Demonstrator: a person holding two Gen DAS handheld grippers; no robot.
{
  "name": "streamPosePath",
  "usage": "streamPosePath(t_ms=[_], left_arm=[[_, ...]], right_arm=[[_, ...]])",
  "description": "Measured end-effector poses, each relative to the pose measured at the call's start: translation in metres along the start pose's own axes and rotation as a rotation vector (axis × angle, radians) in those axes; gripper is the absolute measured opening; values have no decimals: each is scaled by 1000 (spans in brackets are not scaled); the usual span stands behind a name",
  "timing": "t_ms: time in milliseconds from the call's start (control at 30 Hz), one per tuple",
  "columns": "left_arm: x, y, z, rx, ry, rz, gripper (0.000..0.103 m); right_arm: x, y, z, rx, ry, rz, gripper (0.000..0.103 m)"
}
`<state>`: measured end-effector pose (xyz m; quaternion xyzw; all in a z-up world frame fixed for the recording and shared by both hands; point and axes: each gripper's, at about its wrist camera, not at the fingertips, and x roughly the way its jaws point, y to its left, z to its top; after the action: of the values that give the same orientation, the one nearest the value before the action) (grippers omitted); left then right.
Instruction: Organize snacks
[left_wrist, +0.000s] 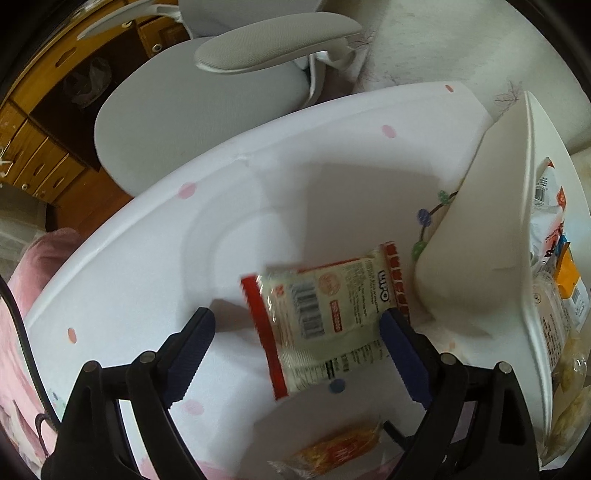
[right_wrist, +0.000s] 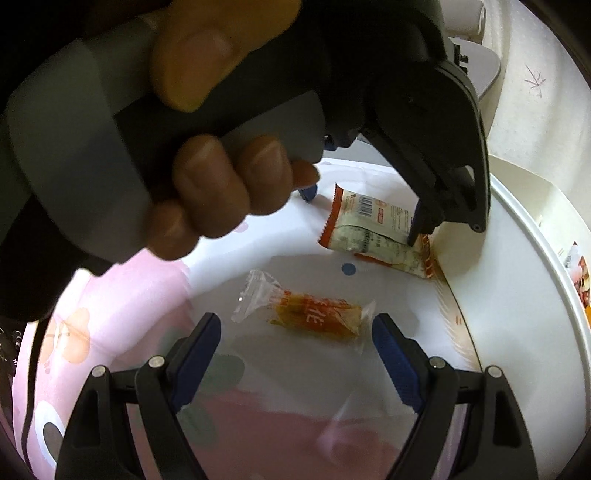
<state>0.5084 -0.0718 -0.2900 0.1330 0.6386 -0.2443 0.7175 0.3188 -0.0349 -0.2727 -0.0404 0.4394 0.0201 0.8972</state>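
The left hand-held gripper (left_wrist: 297, 326) is held wide open over the red-edged snack packet (left_wrist: 325, 314), whose right edge lies at 1 pad. The packet lies beside the white bin (left_wrist: 480, 229) wall. The right hand-held gripper (right_wrist: 295, 338) is spread open around the orange candy wrapper (right_wrist: 314, 314), untouched, on the cloth-covered surface (right_wrist: 258, 236).

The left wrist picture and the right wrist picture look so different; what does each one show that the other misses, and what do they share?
Only the left wrist view shows the grey chair, the wooden drawers and the snacks piled inside the white bin.

Only the right wrist view shows the person's hand gripping the left hand-held gripper, and its own right hand-held gripper open around the orange candy.

Both show the red-edged snack packet between the left gripper's open fingers, the orange candy, the white bin's wall and the dotted cloth.
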Motion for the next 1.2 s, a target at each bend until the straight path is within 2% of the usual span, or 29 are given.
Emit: streamPosePath(t_ms=[200, 400, 467, 533, 1000, 1033, 1067, 1133, 1200], left_arm=[[-4, 26, -7, -73, -7, 8, 90], [-8, 21, -12, -63, -55, 2, 73], [-9, 17, -12, -55, -65, 3, 61], [-8, 13, -10, -52, -78, -6, 56], [-18, 18, -19, -135, -108, 13, 50], [-20, 19, -18, -143, -115, 12, 46], [-22, 20, -19, -147, -124, 19, 34], [-29, 23, -20, -159, -139, 14, 27], [-30, 28, -22, -184, -131, -12, 25]], right_arm=[[7, 8, 5, -26, 12, -1, 82], [6, -4, 5, -31, 9, 15, 70], [7, -5, 6, -38, 7, 17, 68], [7, -5, 7, -37, 7, 22, 67], [-3, -15, -4, -73, 8, 43, 66], [-7, -18, -7, -76, 7, 43, 66], [-9, -20, -7, -76, 7, 43, 66], [-13, -26, -7, -78, 4, 40, 66], [-17, -29, -9, -80, 3, 39, 66]])
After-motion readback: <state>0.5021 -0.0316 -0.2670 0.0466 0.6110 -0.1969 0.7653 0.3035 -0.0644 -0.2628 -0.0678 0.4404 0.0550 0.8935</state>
